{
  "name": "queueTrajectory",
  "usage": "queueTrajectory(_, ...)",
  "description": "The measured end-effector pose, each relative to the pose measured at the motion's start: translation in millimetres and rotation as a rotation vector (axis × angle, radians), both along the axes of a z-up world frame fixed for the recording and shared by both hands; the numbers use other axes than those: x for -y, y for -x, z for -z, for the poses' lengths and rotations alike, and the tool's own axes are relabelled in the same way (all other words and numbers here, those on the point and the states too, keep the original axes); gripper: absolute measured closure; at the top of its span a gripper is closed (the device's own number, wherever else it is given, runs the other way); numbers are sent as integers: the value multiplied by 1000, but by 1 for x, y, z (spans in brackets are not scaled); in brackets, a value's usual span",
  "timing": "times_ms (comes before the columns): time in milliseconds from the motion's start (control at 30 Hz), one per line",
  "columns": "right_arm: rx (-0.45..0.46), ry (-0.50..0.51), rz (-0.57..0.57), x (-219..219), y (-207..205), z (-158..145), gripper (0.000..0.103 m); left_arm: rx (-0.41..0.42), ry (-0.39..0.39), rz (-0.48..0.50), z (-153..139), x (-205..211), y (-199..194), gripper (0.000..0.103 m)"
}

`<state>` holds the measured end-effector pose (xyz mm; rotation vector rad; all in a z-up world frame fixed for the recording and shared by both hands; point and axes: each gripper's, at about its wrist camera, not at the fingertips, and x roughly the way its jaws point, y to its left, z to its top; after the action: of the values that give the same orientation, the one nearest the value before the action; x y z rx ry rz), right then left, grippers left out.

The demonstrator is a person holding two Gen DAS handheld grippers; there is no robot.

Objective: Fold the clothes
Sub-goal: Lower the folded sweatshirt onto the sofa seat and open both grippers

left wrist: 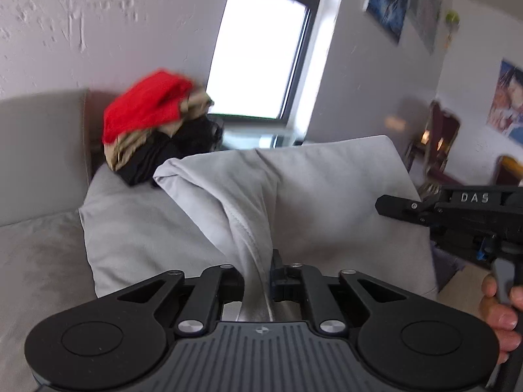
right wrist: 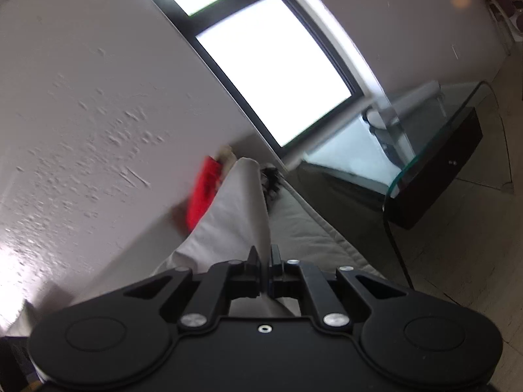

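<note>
A light grey garment (left wrist: 248, 202) is held up above a grey sofa (left wrist: 36, 245). My left gripper (left wrist: 258, 274) is shut on a fold of its near edge. My right gripper (right wrist: 265, 261) is shut on another edge of the same garment (right wrist: 235, 209), which stretches away from it. The right gripper also shows in the left wrist view (left wrist: 392, 205) at the garment's right edge, with a hand on its handle. Behind the garment lies a pile of clothes (left wrist: 157, 124): red on top, then tan striped, then black. The red piece also shows in the right wrist view (right wrist: 202, 192).
A textured white wall (left wrist: 98, 26) and a bright window (left wrist: 258, 55) stand behind the sofa. A glass side table with a dark drawer (right wrist: 438, 176) stands to the right on a pale floor. Pictures (left wrist: 389, 0) hang on the right wall.
</note>
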<state>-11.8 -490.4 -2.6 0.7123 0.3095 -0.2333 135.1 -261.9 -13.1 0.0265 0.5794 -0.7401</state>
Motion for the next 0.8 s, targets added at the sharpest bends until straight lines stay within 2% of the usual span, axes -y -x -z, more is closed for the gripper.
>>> queueTrajectory(33,-36,-8,-1,7,-13,6,96,-8,-56,-36,9,3,-11,75)
queueTrajectory(100,-129,-4,49,15,-21,20,88,8,-143,-131,18,-3,-12,76)
queueTrajectory(133,-127,29,67,13,-12,20,86,31,-152,-177,20,-14,-13,76)
queueTrajectory(167,-123,63,85,11,-3,20,78,48,-136,-207,19,-27,-11,73)
queueTrajectory(200,-119,98,102,9,6,19,66,48,-118,-216,16,-37,-9,73)
queueTrajectory(233,-120,153,113,2,19,17,63,37,-97,-210,16,-45,-8,74)
queueTrajectory(267,-131,204,85,-6,24,18,64,19,-73,-190,15,-50,-5,75)
queueTrajectory(333,-153,307,25,-21,34,18,88,-11,-42,-118,13,-45,11,75)
queueTrajectory(367,-173,328,-12,-28,31,22,100,-9,-53,-72,15,-34,19,75)
queueTrajectory(433,-217,354,-85,-43,25,32,100,12,-133,-4,23,-8,38,71)
queueTrajectory(500,-285,349,-100,-50,22,39,99,-14,-261,15,41,13,50,70)
queueTrajectory(533,-329,344,-89,-53,27,45,99,-35,-314,12,48,15,54,69)
queueTrajectory(667,-451,343,-35,-57,68,58,99,-20,-417,4,48,-9,79,60)
queueTrajectory(700,-483,362,-18,-59,80,57,94,-19,-436,1,45,-15,85,61)
queueTrajectory(733,-480,366,-10,-62,88,52,93,-17,-428,2,40,-19,91,61)
queueTrajectory(800,-469,373,5,-68,103,40,93,-11,-369,34,30,-18,102,59)
